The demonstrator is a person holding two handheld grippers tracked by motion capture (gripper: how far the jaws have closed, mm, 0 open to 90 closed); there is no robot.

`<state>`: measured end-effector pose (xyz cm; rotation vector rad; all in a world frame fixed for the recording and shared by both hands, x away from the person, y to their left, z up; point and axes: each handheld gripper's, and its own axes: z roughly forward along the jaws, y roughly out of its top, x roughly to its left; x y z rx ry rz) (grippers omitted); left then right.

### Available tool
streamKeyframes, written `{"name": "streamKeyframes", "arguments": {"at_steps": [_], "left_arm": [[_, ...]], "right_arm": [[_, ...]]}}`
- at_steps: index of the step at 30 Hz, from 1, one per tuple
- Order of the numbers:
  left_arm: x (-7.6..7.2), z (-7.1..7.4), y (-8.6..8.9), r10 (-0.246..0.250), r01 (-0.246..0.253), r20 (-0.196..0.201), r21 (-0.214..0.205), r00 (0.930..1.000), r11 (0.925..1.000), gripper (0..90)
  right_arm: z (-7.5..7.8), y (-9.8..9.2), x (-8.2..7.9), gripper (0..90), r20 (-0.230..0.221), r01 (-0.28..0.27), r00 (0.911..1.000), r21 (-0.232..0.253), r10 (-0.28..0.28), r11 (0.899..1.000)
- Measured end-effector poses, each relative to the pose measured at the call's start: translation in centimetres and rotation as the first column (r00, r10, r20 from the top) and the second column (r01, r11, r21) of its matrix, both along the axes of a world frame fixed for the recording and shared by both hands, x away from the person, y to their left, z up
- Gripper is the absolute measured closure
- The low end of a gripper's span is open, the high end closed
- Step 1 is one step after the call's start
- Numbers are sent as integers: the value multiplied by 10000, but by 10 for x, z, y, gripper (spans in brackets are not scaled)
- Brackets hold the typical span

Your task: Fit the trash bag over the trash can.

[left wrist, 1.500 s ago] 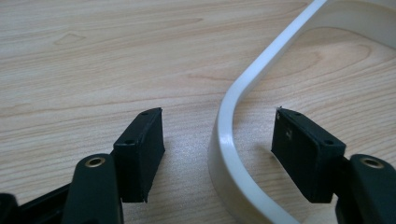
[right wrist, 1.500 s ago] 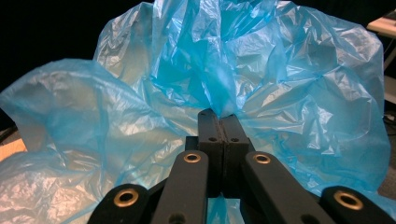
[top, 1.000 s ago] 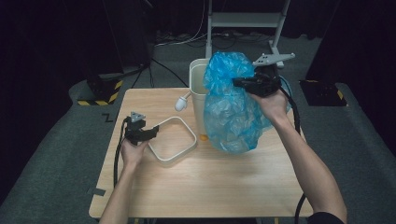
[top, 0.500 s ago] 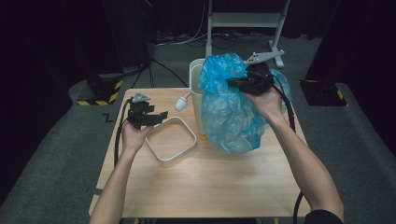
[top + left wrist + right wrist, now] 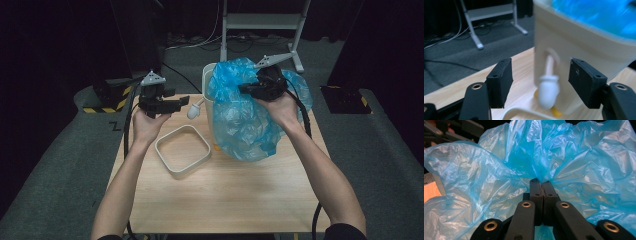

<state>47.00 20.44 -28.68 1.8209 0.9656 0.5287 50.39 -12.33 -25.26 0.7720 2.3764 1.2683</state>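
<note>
The right claw (image 5: 541, 182) is clamped on the blue bag (image 5: 245, 120) over the bin (image 5: 209, 80). The left claw (image 5: 175, 102), at the bin's 9 o'clock, gapes empty, having just narrowed slightly.

A lab or studio: black curtains (image 5: 60, 45), cabled floor (image 5: 190, 45), metal stand (image 5: 260, 22).

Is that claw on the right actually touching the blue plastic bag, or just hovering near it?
Touching. In the right gripper view the right claw has its jaws pressed together with a fold of the blue plastic bag pinched between them; no gap shows.
</note>
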Motion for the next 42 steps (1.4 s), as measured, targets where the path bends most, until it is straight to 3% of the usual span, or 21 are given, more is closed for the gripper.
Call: {"name": "streamKeyframes", "arguments": {"at_steps": [4,11,19,25,32,36,42], "left_arm": [[0,13,-8,-311,315,109,-338,9995,9989,371],[-4,30,-23,-753,775,398,-573,9964,9953,370],[-4,39,-42,-1153,1168,317,-501,9928,9919,354],[-1,45,-56,-1135,1153,355,-529,9929,9919,325],[3,47,-78,-1345,1348,169,-149,9908,9908,333],[10,46,-85,-1277,1277,-96,-22,9918,9918,369],[15,46,-95,-1294,1296,-75,409,9916,9907,441]], "right_arm": [[0,1,0,893,-63,2,10000,26,-2,10000],[0,0,0,892,-52,27,10000,-45,-27,10000],[-3,-1,1,892,-116,27,9999,4,-27,10000],[-3,-1,0,891,-130,26,9999,-2,-26,10000],[-4,1,-1,884,9,46,10000,-69,-46,10000],[-4,1,-1,883,-5,58,10000,-64,-58,10000],[-5,0,-1,883,-3,-14,10000,-21,14,10000]]}}
